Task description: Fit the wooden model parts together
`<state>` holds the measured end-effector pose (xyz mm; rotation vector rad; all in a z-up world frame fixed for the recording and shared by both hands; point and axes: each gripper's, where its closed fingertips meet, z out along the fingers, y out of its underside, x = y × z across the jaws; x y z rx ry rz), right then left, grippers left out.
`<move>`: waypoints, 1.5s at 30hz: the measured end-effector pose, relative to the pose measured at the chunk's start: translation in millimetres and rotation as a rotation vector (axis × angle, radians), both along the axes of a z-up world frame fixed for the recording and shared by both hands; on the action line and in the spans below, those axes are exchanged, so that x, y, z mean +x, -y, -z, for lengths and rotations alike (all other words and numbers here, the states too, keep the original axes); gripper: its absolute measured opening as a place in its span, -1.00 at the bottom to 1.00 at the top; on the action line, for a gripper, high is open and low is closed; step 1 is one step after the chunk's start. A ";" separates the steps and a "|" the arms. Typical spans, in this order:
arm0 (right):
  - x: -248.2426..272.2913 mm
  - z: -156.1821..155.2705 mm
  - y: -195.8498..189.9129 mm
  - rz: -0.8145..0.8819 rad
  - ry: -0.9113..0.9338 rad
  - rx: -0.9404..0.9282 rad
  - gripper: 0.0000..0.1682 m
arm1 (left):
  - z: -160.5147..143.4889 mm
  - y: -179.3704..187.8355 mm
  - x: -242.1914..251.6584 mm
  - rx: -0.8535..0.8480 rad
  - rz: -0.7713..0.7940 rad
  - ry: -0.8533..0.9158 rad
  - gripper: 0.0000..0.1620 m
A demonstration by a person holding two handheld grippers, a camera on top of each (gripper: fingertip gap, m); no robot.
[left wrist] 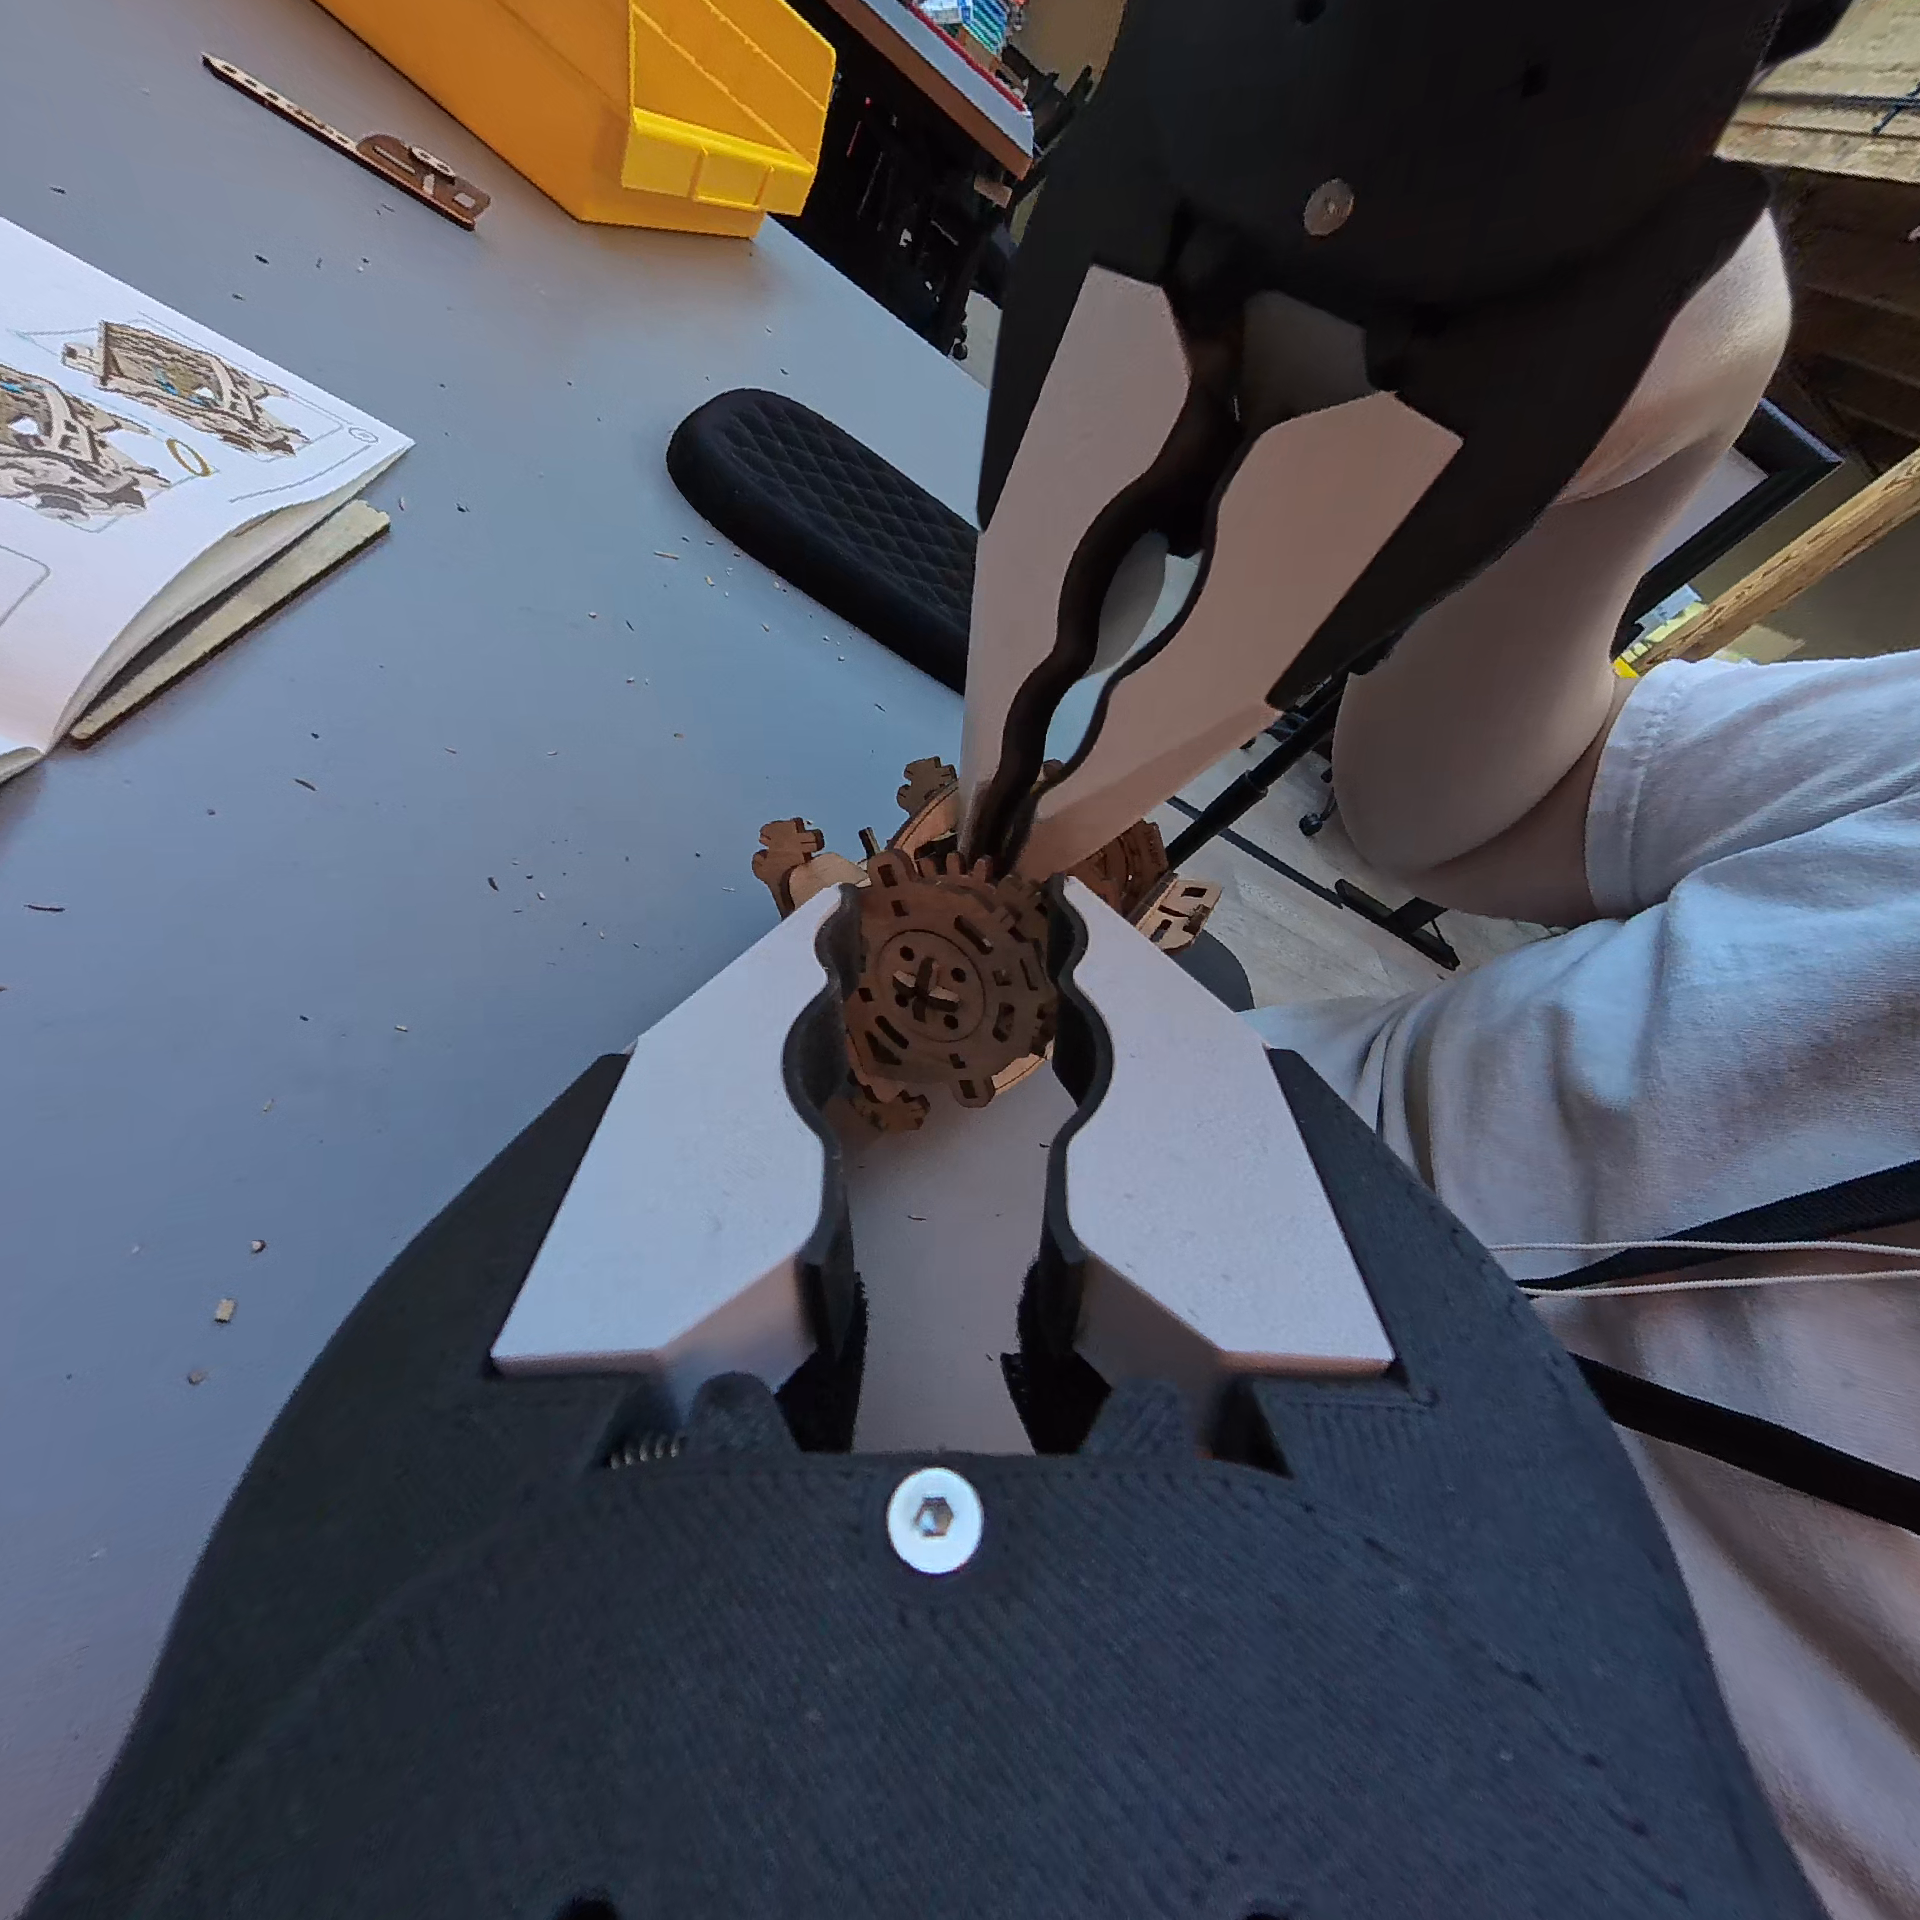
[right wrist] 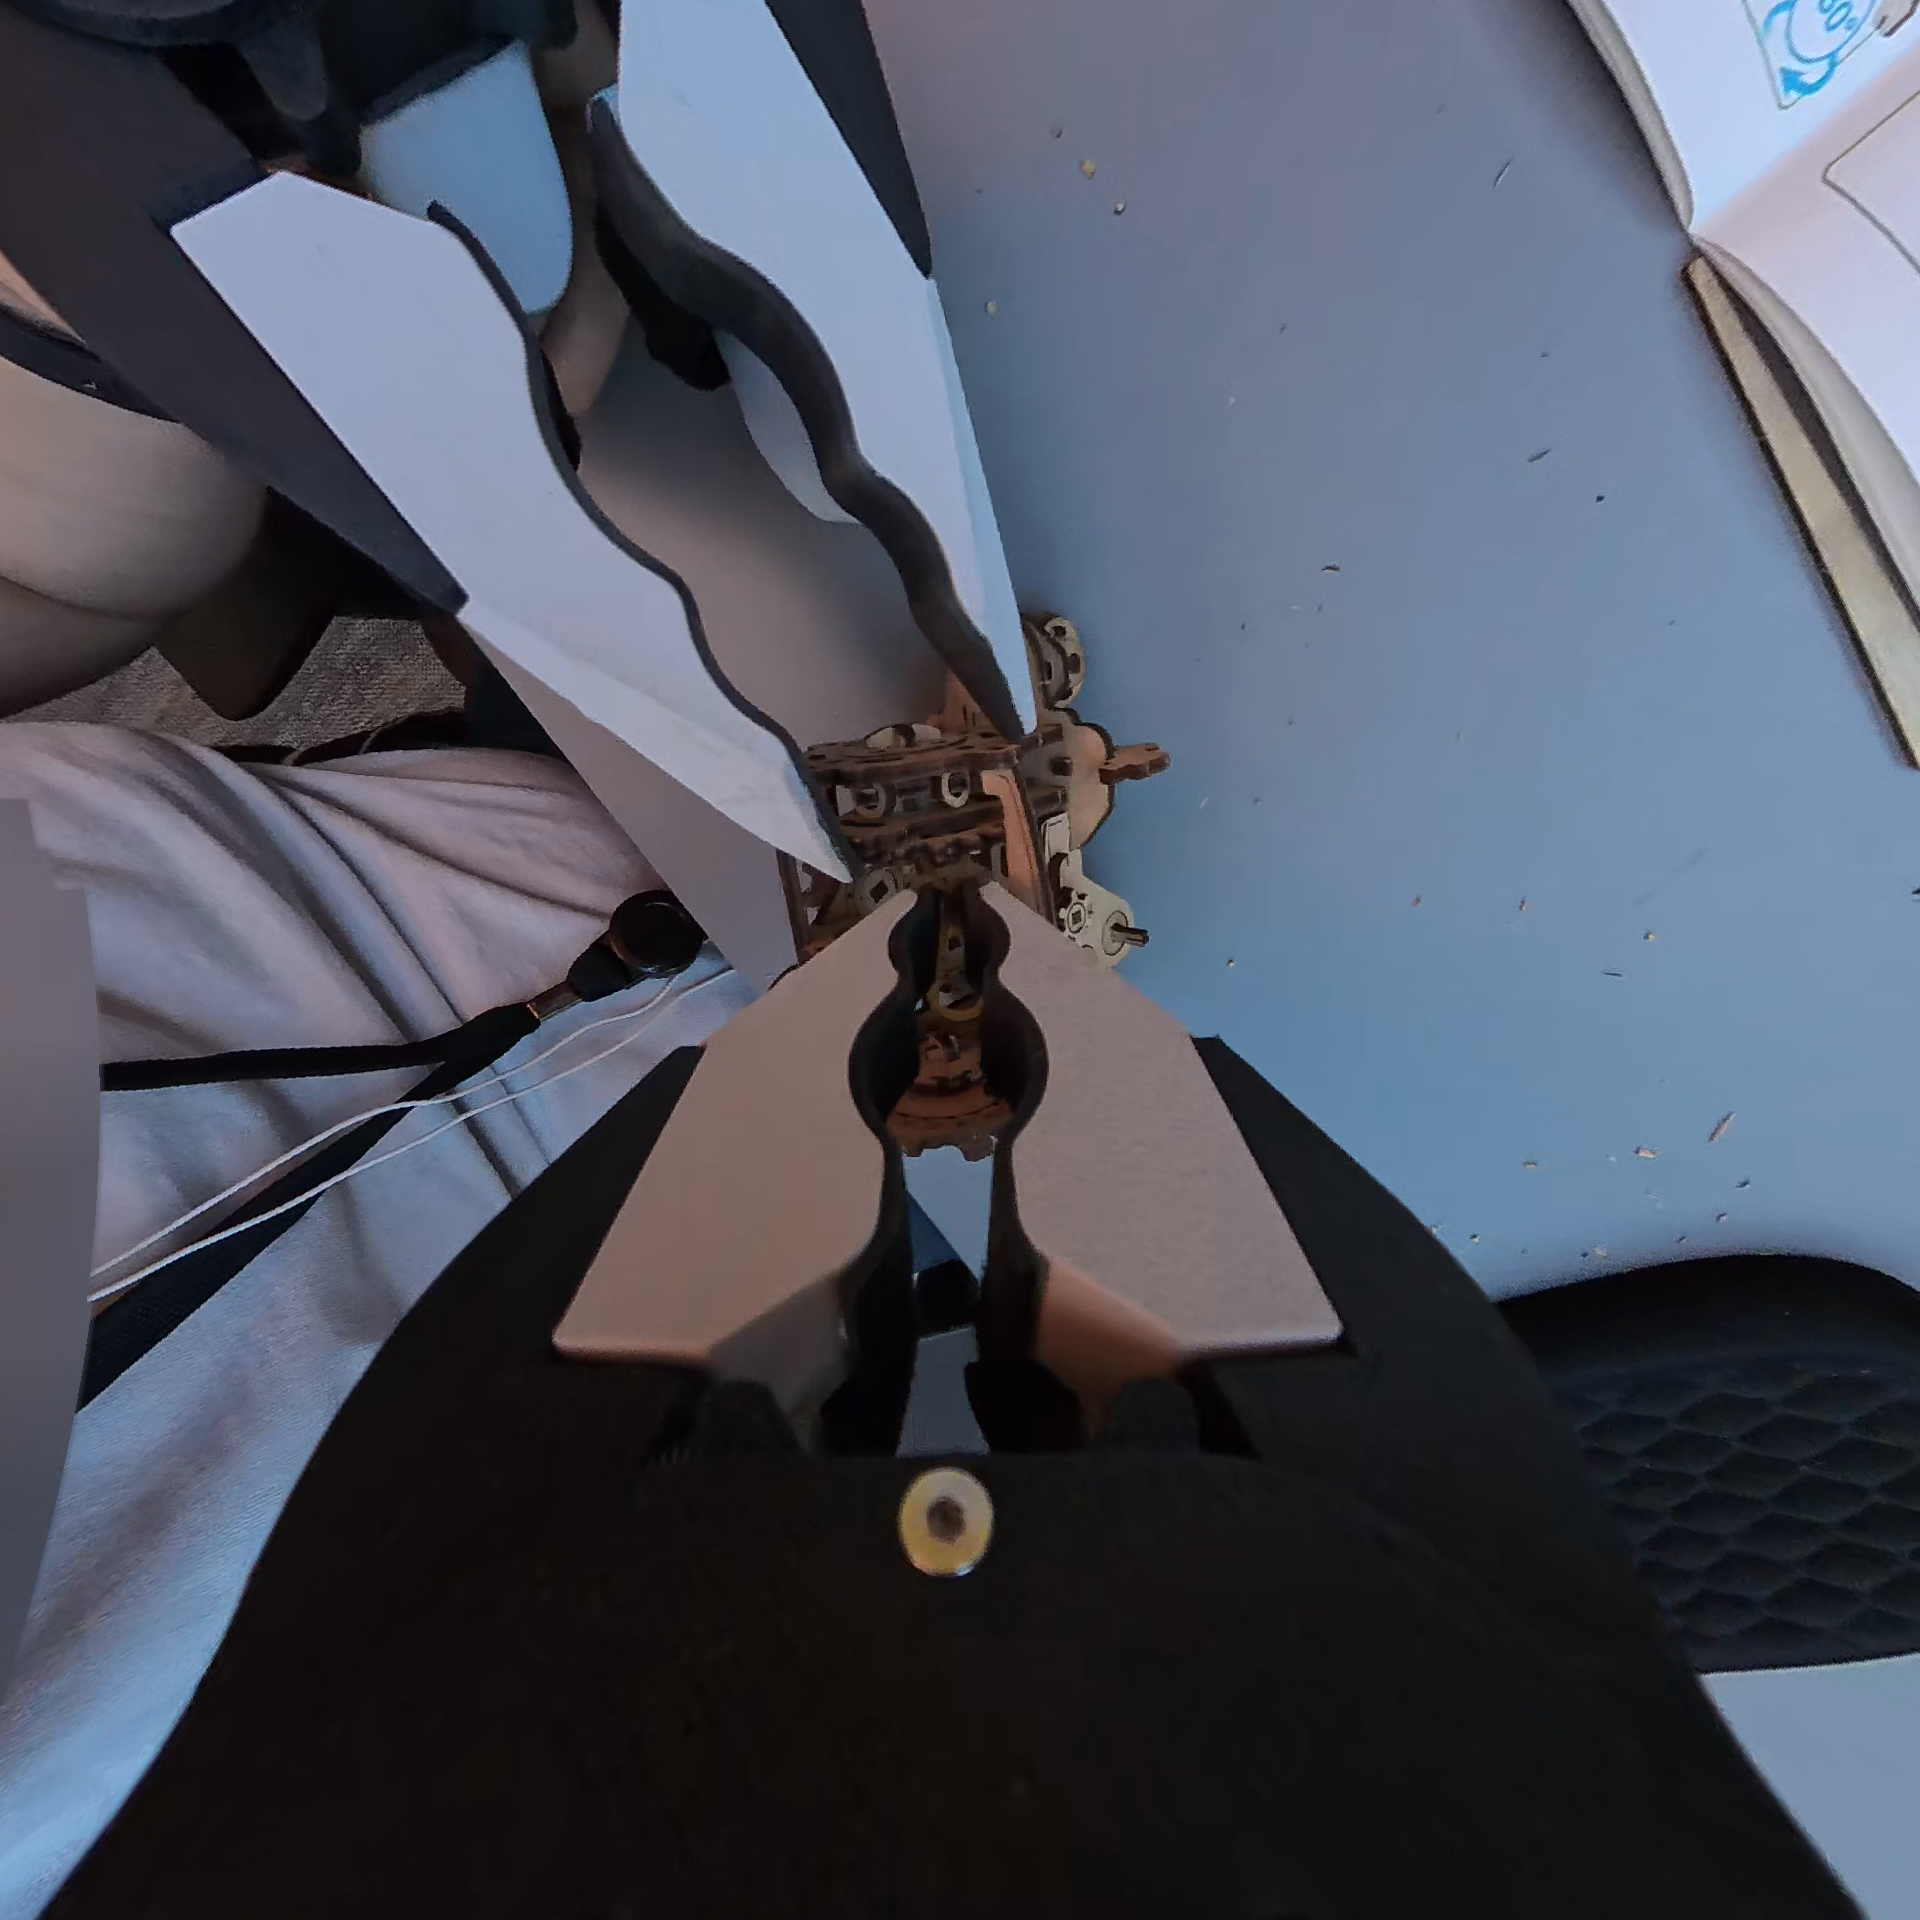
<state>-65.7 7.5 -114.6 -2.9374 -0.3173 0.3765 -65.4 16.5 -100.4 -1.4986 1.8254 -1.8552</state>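
Wooden model assembly (left wrist: 951, 997) sits clamped between the left gripper (left wrist: 951, 914) fingers, above the table (left wrist: 416, 831). Right gripper (right wrist: 940, 914), jaws nearly closed, pinches a small part at its top. Step judged: seating that part. Next move calls for steady, aligned pressure.

Brown wooden model (left wrist: 951, 1003), yellow bin (left wrist: 665, 99), black quilted pad (left wrist: 842, 520), grey speckled table (left wrist: 416, 831).

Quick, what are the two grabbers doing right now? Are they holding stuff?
Left gripper: shut on the wooden model, gripping its gear-like end.
Right gripper: shut on a thin part of the same wooden model.
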 end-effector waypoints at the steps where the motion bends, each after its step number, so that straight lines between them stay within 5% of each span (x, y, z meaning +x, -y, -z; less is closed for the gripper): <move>1: -0.9 0.0 0.2 -0.012 0.002 0.005 -0.94 | 0.0 0.0 0.1 0.000 0.000 0.000 -0.59; 21: -1.3 -2.1 -1.9 -0.181 0.131 0.154 -0.92 | -0.5 1.0 -0.7 -0.009 0.006 0.000 -0.59; 45: -2.8 -5.3 2.0 -0.096 0.019 0.117 -0.87 | -3.0 0.4 -1.2 -0.017 0.011 0.011 -0.64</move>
